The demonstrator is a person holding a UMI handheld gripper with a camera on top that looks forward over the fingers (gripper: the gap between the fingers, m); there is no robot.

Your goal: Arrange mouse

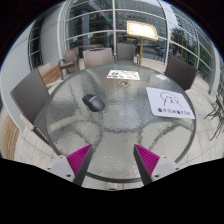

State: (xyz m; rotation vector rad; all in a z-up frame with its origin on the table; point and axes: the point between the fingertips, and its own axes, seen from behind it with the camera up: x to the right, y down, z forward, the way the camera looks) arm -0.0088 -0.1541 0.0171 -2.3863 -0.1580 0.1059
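Note:
A dark grey mouse (94, 102) lies on the round glass table (115, 135), left of centre. A white mouse mat with a logo (170, 103) lies on the right part of the table. My gripper (113, 160) hovers above the table's near side, well short of the mouse. Its two magenta-padded fingers (80, 158) stand wide apart with only bare glass between them.
A small white card or paper (122, 74) lies at the table's far side. Dark chairs (30, 95) stand around the table, one at the left, others at the back and right. A wooden stand with a board (141, 32) rises beyond the table, before glass walls.

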